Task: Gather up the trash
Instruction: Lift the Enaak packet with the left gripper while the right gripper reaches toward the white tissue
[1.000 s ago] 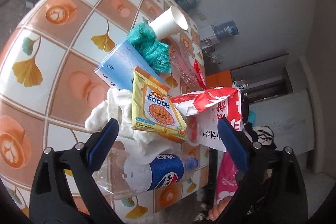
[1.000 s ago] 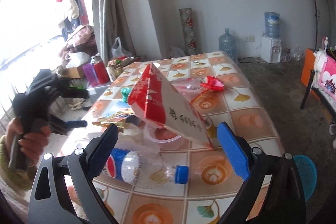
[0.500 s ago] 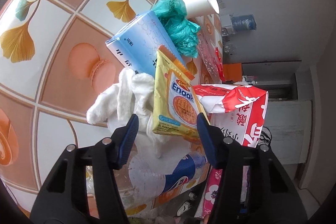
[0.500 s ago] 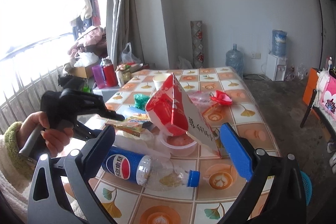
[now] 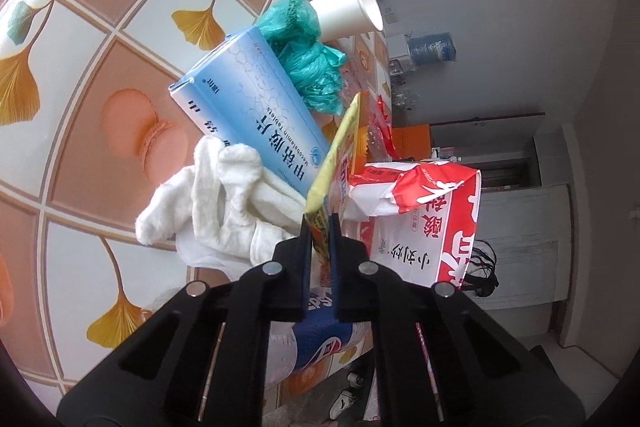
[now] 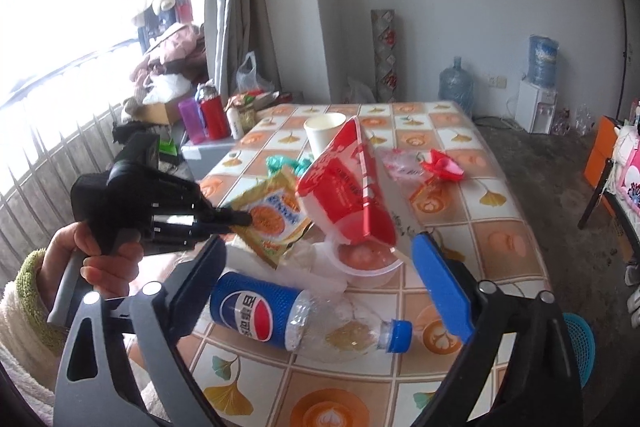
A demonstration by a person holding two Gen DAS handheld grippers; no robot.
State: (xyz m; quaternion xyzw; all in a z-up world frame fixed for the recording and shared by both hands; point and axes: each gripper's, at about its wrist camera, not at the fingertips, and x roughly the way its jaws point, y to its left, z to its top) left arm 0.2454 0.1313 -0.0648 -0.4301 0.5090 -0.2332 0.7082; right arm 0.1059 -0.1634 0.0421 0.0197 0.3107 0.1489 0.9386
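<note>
One yellow snack packet [image 5: 339,163], crinkled, pinched edge-on in left gripper [image 5: 320,227].

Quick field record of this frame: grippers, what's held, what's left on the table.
left gripper: shut on snack packet, lifted off the pile
right gripper: open, holding nothing, above the Pepsi bottle
table: tiled ginkgo-print cover
still on table: Pepsi bottle lying on its side, red bag, plastic bowl, blue box, white cloth, green bag, paper cup
</note>
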